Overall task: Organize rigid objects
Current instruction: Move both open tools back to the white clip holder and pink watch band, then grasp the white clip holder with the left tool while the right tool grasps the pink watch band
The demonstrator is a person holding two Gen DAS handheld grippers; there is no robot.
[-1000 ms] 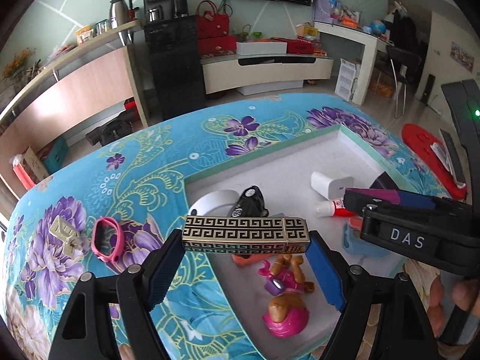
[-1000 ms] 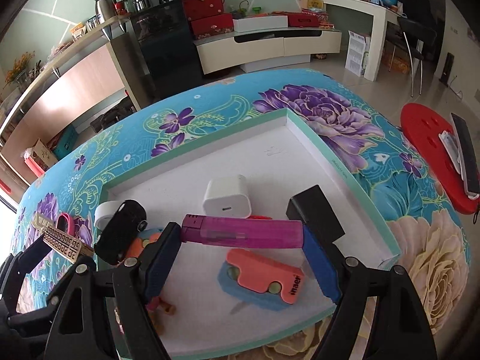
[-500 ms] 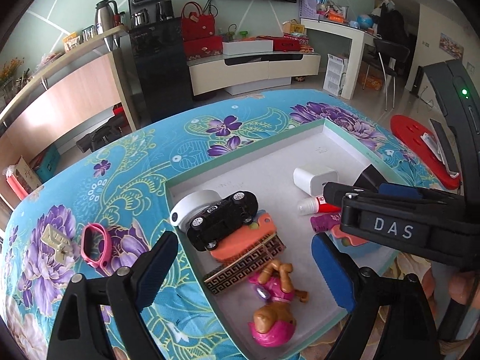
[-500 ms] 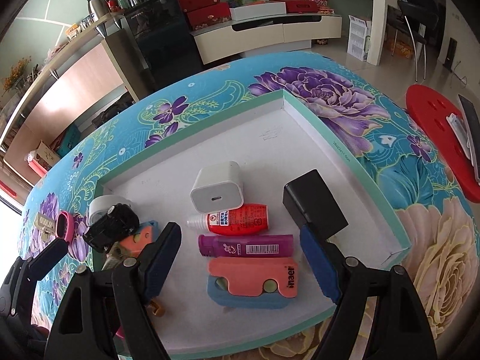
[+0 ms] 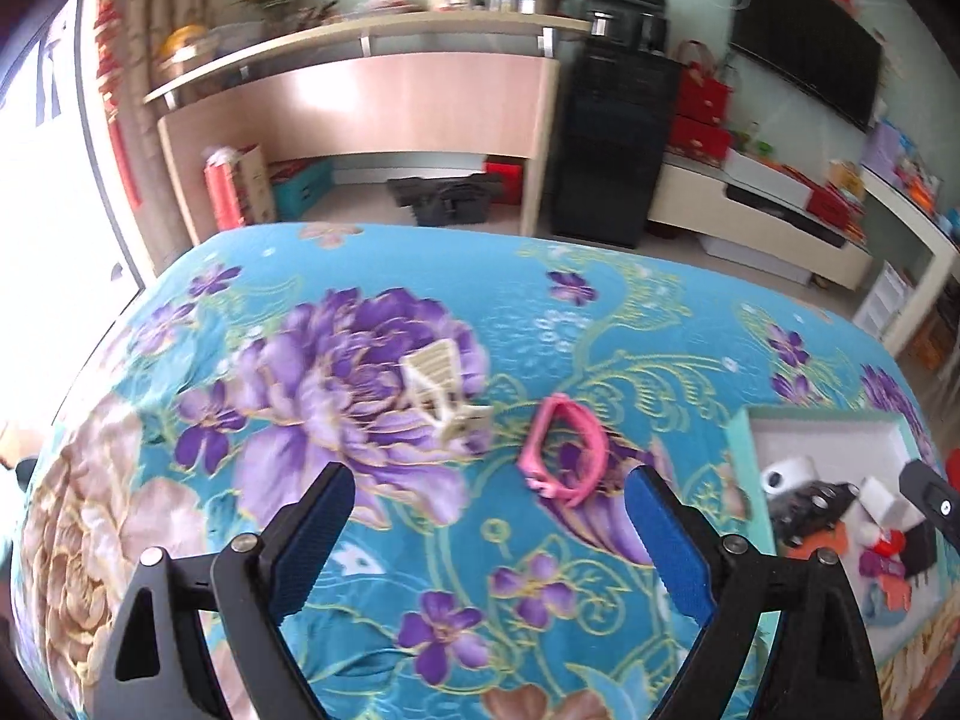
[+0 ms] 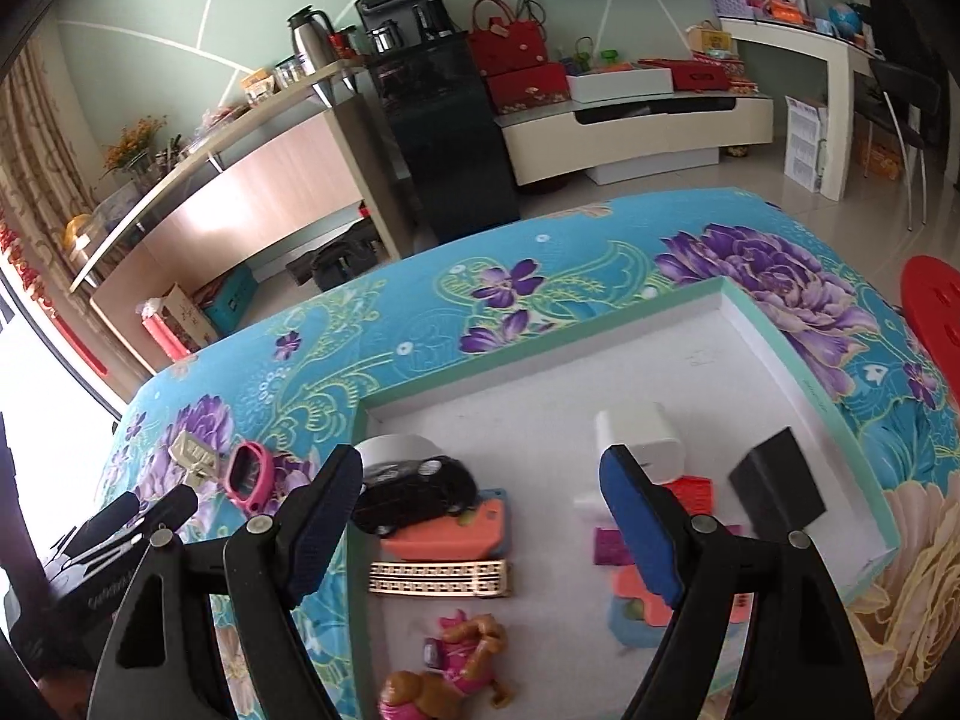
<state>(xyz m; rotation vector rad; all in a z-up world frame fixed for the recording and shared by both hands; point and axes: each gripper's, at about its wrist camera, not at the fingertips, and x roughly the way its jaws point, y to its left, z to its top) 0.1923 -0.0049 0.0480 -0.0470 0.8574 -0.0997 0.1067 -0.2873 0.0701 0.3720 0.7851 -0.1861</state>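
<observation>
Left tool point(image 5: 489, 519): released, empty, its blue ribbed pads spread wide above the tabletop point(image 5: 360, 540), which is covered in a glossy turquoise cloth printed with purple flowers; just ahead of the pads lies a pink oval plastic wristband point(image 5: 563, 450) flat on the cloth; beside it, further left, a cream slatted plastic clip point(image 5: 441, 391); the shallow white tray with a mint-green rim point(image 5: 739, 456) sits well apart at the right edge of this view.

Right tool point(image 6: 480, 516): released, holding nothing, positioned over the near half of the tray point(image 6: 540, 372); between its pads lies a flat rectangular bar with a gold-and-black key pattern point(image 6: 439, 578), touching an orange rounded slab point(image 6: 447, 531) on which a glossy black toy car point(image 6: 414, 492) rests; a white cylindrical roll point(image 6: 390, 449) stands behind the car; nearer the camera, a brown-and-pink plastic dog figure point(image 6: 450, 669) lies on its side; to the right are a white cubic charger point(image 6: 639, 435), a matte black box point(image 6: 777, 486), a red ribbed bottle point(image 6: 693, 492), a translucent purple lighter point(image 6: 609, 546), partly hidden, and an orange-and-blue flat piece point(image 6: 630, 606).
</observation>
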